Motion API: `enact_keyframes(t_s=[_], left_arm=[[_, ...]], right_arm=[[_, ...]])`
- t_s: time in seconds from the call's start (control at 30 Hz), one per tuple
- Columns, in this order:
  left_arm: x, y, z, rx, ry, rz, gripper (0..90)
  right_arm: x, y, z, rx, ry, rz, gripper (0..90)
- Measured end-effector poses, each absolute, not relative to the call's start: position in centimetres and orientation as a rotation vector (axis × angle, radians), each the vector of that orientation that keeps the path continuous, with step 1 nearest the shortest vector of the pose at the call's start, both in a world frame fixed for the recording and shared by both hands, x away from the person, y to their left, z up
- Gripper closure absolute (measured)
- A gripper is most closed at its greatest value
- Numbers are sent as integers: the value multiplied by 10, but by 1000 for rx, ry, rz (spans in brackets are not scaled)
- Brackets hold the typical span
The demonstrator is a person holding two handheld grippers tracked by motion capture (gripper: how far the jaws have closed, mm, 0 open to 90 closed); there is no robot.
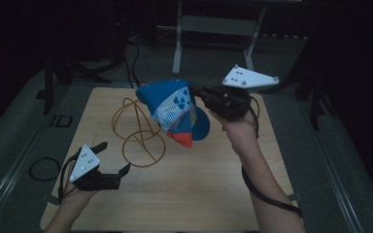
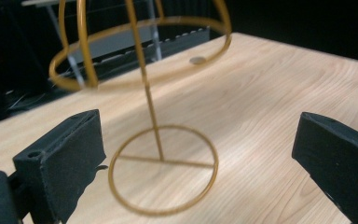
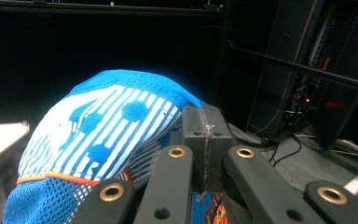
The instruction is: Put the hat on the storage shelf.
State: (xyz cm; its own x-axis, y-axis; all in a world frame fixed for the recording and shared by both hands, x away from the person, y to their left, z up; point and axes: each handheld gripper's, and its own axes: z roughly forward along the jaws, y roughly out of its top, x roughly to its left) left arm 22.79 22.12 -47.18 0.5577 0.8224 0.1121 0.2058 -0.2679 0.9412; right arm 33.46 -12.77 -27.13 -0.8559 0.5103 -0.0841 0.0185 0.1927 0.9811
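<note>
Left tongs (image 1: 112, 159) released near wire stand (image 1: 141, 131) – right tongs (image 1: 197, 91) grasp blue striped cap (image 1: 172, 109)

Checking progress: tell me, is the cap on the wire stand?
No, the right gripper holds the cap in the air beside the stand.

Blue cap (image 1: 175, 109) (striped panel) aloft

obstacle: wire stand (image 1: 141, 131) mid-table | free: bare table (image 1: 204, 189) around it
</note>
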Motion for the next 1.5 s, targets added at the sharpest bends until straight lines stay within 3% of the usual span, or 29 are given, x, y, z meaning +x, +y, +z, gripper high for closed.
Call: enact_keyframes(t_s=[0.47,0.9,1.13,1.5], left_arm=[[219,228,-540,1742,991,773,26],[217,236,-550,1717,1012,755,26],[216,239,-552,1719,1022,728,26],[217,236,-555,1719,1029,702,26]], right_arm=[[362,-48,-269,468,2169,1707,900],[378,32,-303,441,2341,1663,900],[385,40,-326,470,2402,1610,900],[386,11,-348,549,2411,1645,900]])
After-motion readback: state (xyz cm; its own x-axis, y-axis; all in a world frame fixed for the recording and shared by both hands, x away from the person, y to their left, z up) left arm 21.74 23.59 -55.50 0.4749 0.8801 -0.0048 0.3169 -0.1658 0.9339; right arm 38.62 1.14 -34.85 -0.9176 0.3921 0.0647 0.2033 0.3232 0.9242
